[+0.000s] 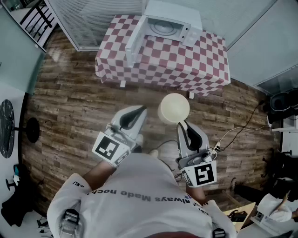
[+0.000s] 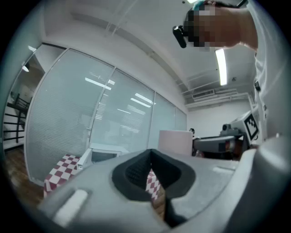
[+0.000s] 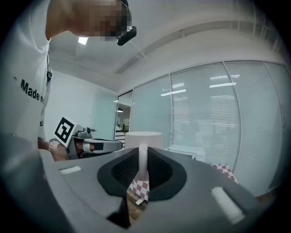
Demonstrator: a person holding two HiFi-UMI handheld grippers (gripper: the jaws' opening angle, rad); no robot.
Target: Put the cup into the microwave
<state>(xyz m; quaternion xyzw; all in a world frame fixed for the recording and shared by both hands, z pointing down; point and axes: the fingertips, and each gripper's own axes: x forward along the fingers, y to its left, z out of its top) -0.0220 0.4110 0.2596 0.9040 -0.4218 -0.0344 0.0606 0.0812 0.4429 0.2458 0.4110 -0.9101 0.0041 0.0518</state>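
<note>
My right claw (image 1: 182,124), pinching the cup (image 1: 174,108) by its handle, must carry it level into the open microwave (image 1: 165,25); left claw (image 1: 139,111) closed, empty.

Head view: overhead, steeply down. Left gripper view, right gripper view: low, level, sharing distant microwave (image 1: 168,25).

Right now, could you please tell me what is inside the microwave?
The open microwave shows only its bare turntable; the cavity's corners are covered. The cup is in the right hand-held gripper.
</note>
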